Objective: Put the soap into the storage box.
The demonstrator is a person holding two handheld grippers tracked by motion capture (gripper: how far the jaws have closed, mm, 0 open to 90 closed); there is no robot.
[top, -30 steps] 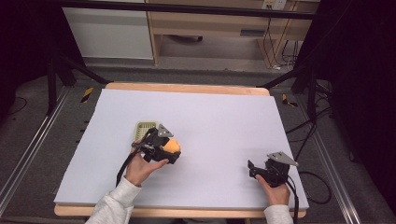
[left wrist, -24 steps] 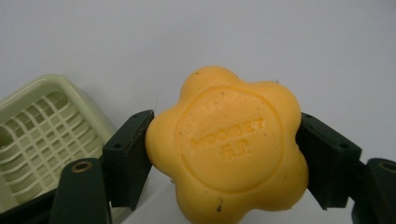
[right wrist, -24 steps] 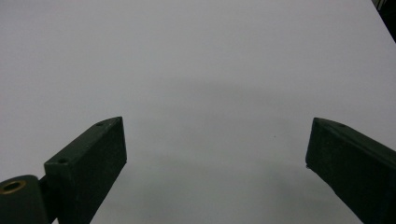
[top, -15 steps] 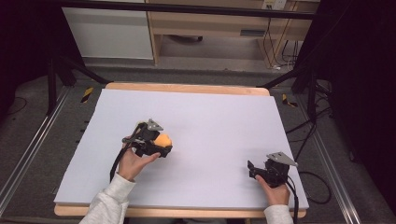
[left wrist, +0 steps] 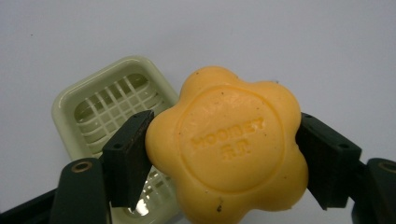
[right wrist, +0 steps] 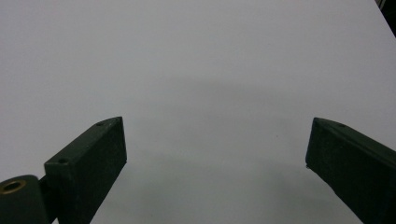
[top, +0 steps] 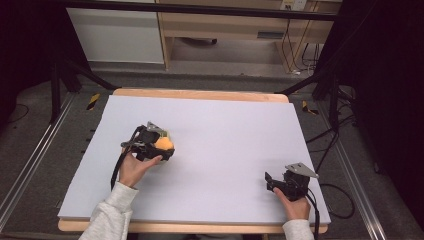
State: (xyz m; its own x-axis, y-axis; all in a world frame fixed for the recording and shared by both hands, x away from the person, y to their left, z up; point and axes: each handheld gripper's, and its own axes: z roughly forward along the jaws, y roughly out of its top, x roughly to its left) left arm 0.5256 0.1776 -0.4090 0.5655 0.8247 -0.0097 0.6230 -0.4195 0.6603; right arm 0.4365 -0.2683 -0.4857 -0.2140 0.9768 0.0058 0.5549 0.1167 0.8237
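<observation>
Left gripper [top: 159, 146] is on the left part of the table [top: 225, 135], and its two black jaws are closed from both sides on an orange flower-shaped soap [left wrist: 226, 144], which fills the whole gap between them. In the left gripper view, a pale green soap dish [left wrist: 109, 109] with a grid bottom lies on the surface just behind and below the soap, a little to the side of one jaw; whether the soap touches the dish, I cannot tell. Beyond this gripper the white surface is bare up to the far wooden edge, and the near-left edge of the table is near the person's sleeve [top: 112, 215].

To the right of it, a wide bare area of the table separates the two grippers. Right gripper [top: 274, 181] rests near the front right corner, close to the front edge and the right edge. Its jaws stand wide apart with nothing between them, over the plain white surface.
</observation>
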